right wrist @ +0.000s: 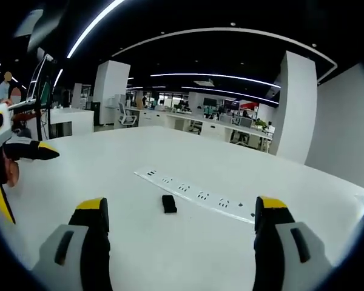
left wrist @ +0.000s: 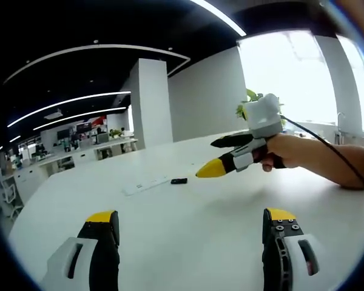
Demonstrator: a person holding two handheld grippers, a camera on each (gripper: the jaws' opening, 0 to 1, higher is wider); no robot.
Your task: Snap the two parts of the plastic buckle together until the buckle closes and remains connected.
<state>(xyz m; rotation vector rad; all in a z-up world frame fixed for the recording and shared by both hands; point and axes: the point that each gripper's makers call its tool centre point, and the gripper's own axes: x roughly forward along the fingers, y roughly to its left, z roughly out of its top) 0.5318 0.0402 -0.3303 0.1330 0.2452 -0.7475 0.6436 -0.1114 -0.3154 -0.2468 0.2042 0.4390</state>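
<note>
A wide white table (right wrist: 170,157) with a smooth, flat top is seen, and a long, flat white power strip (right wrist: 194,194) is laid on it. Just in front of that strip, a small black buckle (right wrist: 168,204) is lying flat on the table, well ahead of both tools; in the left gripper view it (left wrist: 179,180) is seen as a tiny dark bit beside the strip. Whether its two parts are already joined cannot be told, as it is too small. It is judged to be light, hard plastic that may slide on the smooth top, so each half should be pinched by its flat sides and pushed straight in. The left gripper (left wrist: 191,221) is held with its yellow-tipped jaws spread wide and nothing between them. The right gripper (right wrist: 181,212) is also held wide apart, with nothing gripped; it (left wrist: 221,154) is carried in a hand (left wrist: 279,154).
</note>
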